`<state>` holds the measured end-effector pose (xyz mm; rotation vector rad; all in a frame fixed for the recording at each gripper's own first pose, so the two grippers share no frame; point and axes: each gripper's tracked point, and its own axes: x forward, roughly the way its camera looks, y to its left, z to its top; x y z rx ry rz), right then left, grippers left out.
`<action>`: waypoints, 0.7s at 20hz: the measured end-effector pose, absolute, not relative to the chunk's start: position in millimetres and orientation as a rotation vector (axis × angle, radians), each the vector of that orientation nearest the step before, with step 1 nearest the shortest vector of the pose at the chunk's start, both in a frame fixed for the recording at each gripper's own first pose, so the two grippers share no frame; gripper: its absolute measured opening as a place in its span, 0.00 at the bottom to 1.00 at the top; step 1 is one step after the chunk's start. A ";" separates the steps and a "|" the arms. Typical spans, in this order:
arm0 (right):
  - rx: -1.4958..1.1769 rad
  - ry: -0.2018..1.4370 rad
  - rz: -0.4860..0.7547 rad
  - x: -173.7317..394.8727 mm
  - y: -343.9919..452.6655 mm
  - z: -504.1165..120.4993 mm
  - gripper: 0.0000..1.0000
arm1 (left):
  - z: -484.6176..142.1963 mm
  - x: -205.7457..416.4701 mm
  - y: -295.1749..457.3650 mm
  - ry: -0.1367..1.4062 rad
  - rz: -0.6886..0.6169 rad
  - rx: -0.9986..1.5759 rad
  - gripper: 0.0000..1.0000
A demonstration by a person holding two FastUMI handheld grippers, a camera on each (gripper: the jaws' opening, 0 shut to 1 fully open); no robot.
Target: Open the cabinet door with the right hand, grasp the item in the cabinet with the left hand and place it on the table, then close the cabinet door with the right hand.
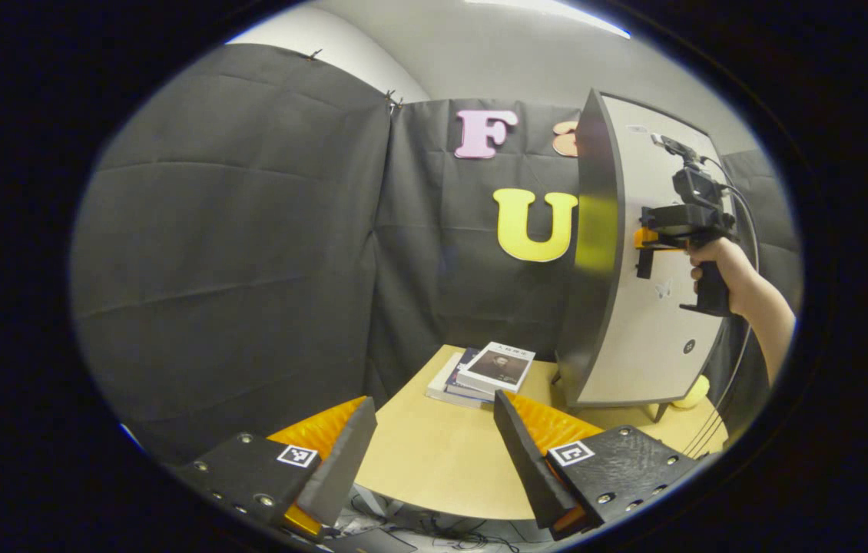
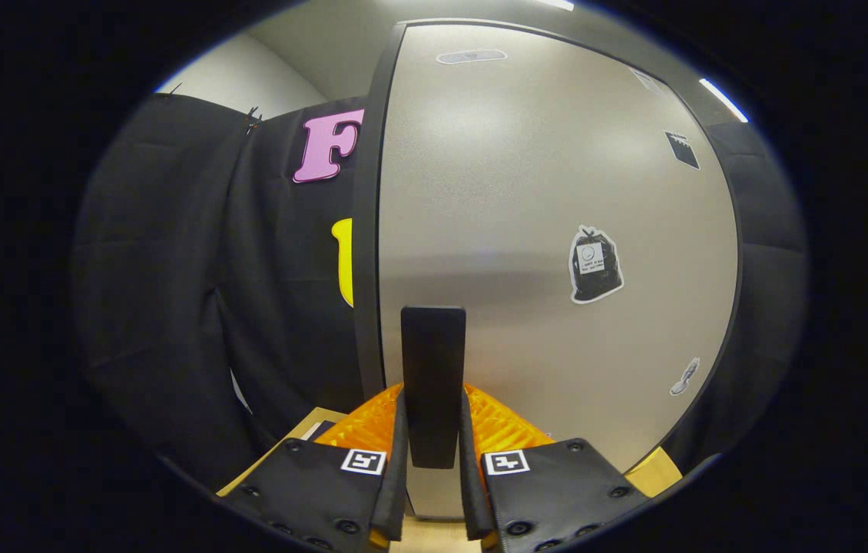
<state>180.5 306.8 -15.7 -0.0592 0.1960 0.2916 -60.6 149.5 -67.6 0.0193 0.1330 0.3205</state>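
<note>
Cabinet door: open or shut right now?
Shut, apparently: the door sits flush in its dark frame, the right gripper clamped on its handle.

Your cabinet door (image 2: pixel 526 230) looks smooth, with a soft satin sheen; its handle (image 2: pixel 432 384) is matt, like plastic. At lower centre of the left gripper view, your table (image 1: pixel 434 461) shows smooth pale wood, the books (image 1: pixel 489 369) glossy paper covers.

No readable wording anywhere here. The grey cabinet door (image 2: pixel 557 230) carries a black rubbish-bag sticker (image 2: pixel 595 264) whose small label is too tiny to read, and the top book's cover (image 1: pixel 497 366) on the stack shows lettering too blurred to read.
</note>
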 end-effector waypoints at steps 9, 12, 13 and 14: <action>-0.091 0.198 0.418 167.8 306.6 -15.4 0.12 | -87.6 -67.7 136.8 0.167 0.290 -0.004 0.93; -0.087 0.181 0.445 155.8 304.7 -10.5 0.11 | -82.4 -71.8 128.1 0.164 0.273 0.011 0.93; -0.091 0.179 0.458 150.0 303.1 -8.1 0.12 | -80.5 -71.5 124.4 0.161 0.266 0.015 0.93; -0.089 0.181 0.472 143.8 301.5 -6.7 0.11 | -79.8 -71.8 121.0 0.159 0.261 0.022 0.93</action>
